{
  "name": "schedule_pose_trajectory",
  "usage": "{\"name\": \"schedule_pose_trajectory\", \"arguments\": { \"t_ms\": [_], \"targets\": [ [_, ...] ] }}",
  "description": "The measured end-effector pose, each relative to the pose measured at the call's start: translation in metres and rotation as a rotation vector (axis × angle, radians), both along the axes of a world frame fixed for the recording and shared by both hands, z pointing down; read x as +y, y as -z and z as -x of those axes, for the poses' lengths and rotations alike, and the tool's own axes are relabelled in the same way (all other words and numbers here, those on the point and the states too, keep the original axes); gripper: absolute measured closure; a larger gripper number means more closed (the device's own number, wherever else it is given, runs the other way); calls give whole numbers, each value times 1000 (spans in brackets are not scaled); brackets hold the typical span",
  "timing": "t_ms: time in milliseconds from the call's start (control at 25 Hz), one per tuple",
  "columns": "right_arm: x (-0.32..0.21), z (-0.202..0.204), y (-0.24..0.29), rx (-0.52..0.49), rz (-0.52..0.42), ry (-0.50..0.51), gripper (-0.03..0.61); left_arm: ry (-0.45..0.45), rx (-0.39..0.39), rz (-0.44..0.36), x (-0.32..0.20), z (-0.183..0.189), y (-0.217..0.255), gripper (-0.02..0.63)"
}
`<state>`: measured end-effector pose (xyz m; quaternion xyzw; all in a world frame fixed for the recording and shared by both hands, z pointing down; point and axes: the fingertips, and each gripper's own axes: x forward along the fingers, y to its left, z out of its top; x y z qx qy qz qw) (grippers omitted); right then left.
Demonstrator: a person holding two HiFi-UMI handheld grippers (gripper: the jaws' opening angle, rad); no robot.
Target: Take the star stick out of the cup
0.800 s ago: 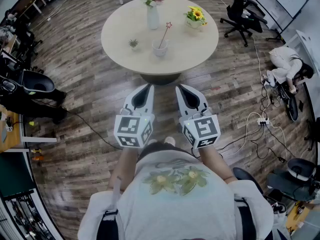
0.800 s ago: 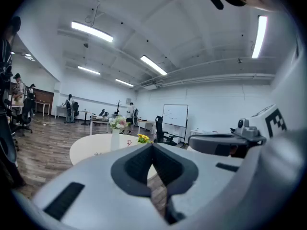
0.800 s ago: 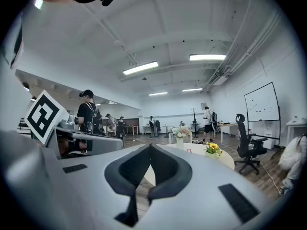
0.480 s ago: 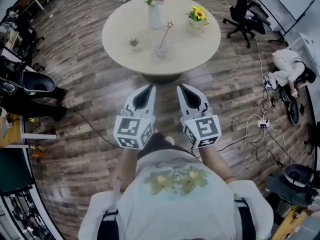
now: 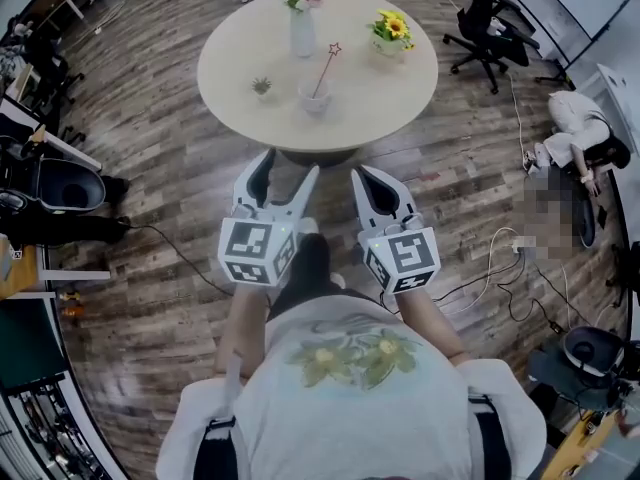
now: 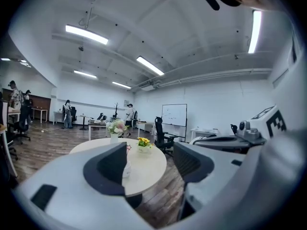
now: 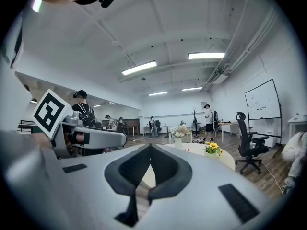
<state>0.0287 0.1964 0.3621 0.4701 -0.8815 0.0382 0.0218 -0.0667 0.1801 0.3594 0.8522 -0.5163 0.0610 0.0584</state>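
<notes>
A white cup [image 5: 314, 96] stands near the front of the round beige table [image 5: 380, 88], far ahead of both grippers. A thin star stick [image 5: 325, 66] leans out of it, its red star pointing up and to the right. My left gripper [image 5: 288, 163] is held over the wooden floor short of the table, open and empty. My right gripper [image 5: 360, 173] is beside it, shut on nothing. In the left gripper view, the left gripper [image 6: 151, 164] frames the table [image 6: 148, 169], and the star [image 6: 128, 148] shows beside the left jaw. The right gripper [image 7: 150, 150] points level towards the table [image 7: 223, 158].
On the table are a white vase with flowers [image 5: 303, 23], a pot of yellow flowers [image 5: 392, 36] and a tiny green plant [image 5: 262, 87]. A black office chair [image 5: 487, 18] stands to the right, cables [image 5: 510, 258] lie on the floor, and dark chairs [image 5: 65, 183] are at the left.
The left gripper's jaws have spread from shut to open, and it has shifted slightly left. The right gripper stays shut in place. The table looks a little nearer.
</notes>
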Motion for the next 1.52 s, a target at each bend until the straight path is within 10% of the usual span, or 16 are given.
{"name": "schedule_pose_trajectory", "arguments": {
  "t_ms": [1520],
  "targets": [
    [-182,13,-19,2,107,-50,561,-61,-53,-31,-197,21,1,285]
  ]
}}
